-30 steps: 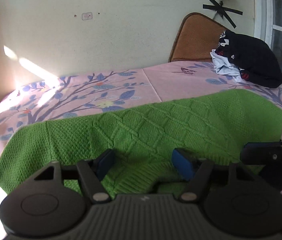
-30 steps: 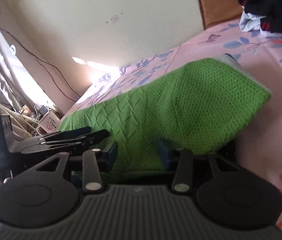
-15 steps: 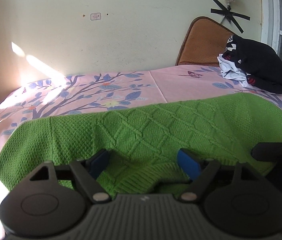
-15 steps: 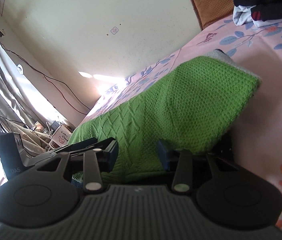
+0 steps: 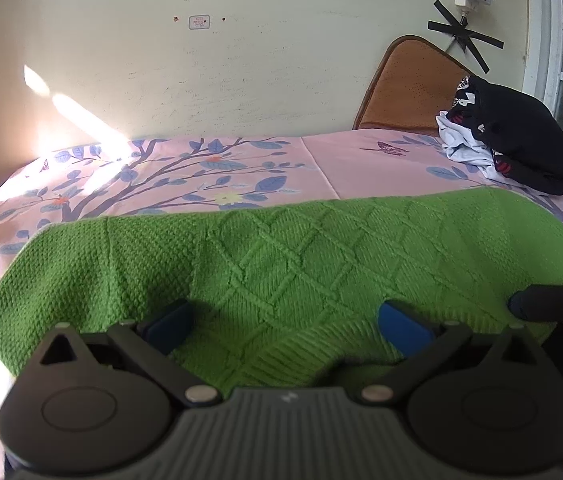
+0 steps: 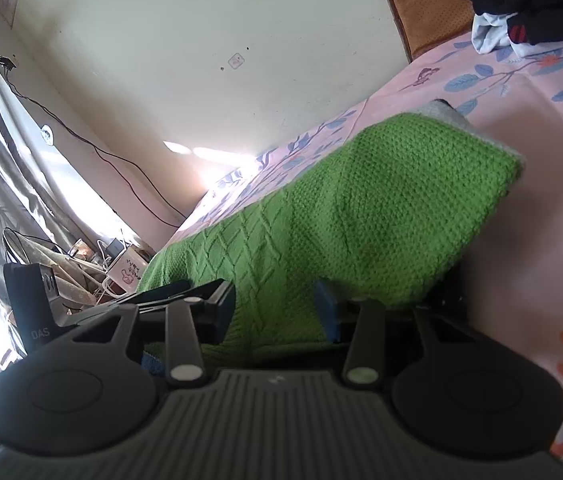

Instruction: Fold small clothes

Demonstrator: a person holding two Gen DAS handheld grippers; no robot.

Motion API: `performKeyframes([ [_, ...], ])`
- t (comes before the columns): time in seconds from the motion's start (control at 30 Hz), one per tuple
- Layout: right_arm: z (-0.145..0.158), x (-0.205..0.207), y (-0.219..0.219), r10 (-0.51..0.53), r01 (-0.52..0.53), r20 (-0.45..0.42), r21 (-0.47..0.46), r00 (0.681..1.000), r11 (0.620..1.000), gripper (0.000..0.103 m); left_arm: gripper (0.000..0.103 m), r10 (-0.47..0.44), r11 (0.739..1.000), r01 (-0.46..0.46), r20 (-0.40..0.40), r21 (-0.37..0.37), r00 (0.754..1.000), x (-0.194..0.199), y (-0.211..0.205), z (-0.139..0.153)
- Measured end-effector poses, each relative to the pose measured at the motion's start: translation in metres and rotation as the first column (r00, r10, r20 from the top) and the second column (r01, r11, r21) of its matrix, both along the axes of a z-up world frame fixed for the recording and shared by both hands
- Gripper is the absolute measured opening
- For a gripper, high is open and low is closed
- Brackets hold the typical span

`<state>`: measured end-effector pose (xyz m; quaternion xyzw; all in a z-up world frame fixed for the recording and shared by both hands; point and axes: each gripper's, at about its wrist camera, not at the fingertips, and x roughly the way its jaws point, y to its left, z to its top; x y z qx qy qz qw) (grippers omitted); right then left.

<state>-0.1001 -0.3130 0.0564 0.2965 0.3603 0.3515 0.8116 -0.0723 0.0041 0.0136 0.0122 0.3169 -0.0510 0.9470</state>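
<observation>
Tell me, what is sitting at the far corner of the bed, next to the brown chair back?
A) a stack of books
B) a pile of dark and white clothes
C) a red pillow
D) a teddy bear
B: a pile of dark and white clothes lies on the pink flowered bedsheet beside the brown chair back, beyond the green knitted sweater.

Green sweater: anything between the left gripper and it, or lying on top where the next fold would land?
Nothing visible. The left gripper, jaws just opened wide, sits directly over the green sweater hem. The sweater's top is bare; the dark clothes pile lies apart, beyond its far right corner.
</observation>
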Motion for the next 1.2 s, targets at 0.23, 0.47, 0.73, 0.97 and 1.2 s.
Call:
performKeyframes([
  [0.23, -0.001, -0.004, -0.002, 0.038, -0.040, 0.040, 0.062, 0.998, 0.997, 0.070, 0.103, -0.059, 0.998, 0.059, -0.005, 0.023, 0.998, -0.005, 0.000, 0.000],
  [0.47, 0.006, -0.011, 0.011, 0.050, -0.053, 0.097, 0.036, 0.994, 0.998, 0.090, 0.103, -0.064, 0.998, 0.064, 0.004, 0.010, 0.998, -0.008, 0.001, 0.000],
  [0.73, 0.007, -0.008, 0.013, 0.069, -0.071, 0.089, 0.011, 0.994, 0.997, 0.090, 0.103, -0.081, 0.996, 0.082, 0.029, -0.038, 0.996, -0.014, 0.008, 0.002],
  [0.97, 0.027, -0.024, 0.019, -0.008, 0.038, 0.194, -0.150, 0.981, 0.988, 0.083, 0.103, -0.080, 0.992, 0.083, 0.037, -0.094, 0.996, -0.015, 0.014, 0.002],
  [1.2, 0.022, -0.012, 0.017, -0.060, 0.102, 0.189, -0.222, 0.980, 0.970, 0.071, 0.103, -0.075, 0.997, 0.075, 0.021, -0.023, 0.997, -0.013, 0.003, 0.001],
])
